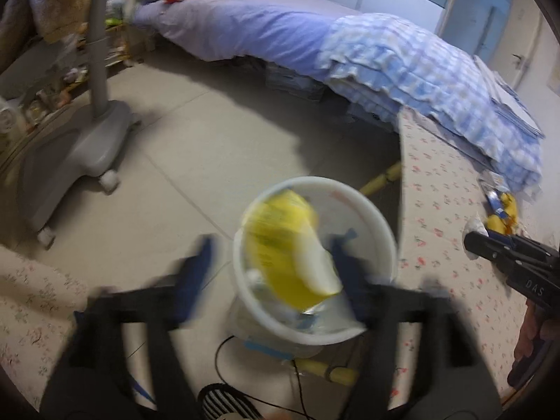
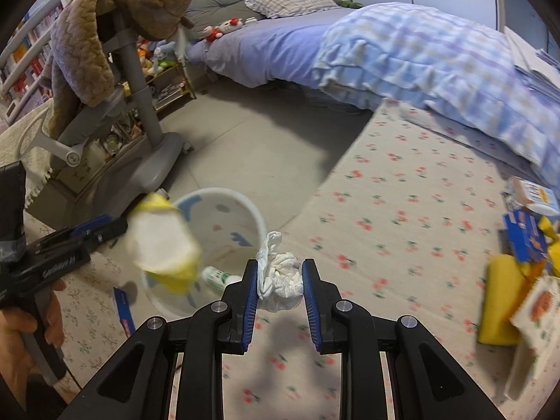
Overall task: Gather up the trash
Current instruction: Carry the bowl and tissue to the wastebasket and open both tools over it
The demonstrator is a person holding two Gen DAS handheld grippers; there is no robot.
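Left tongs (image 1: 273, 262) spread, yellow wrapper (image 1: 287, 245) apparently loose over bin (image 1: 381, 231) — right tongs (image 2: 280, 276) pinching tissue (image 2: 280, 276)

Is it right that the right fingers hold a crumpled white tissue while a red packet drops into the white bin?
Not quite: the packet is yellow, not red, as the left wrist view shows. The rest holds: the right gripper holds a crumpled white tissue, and the packet drops into the white bin.
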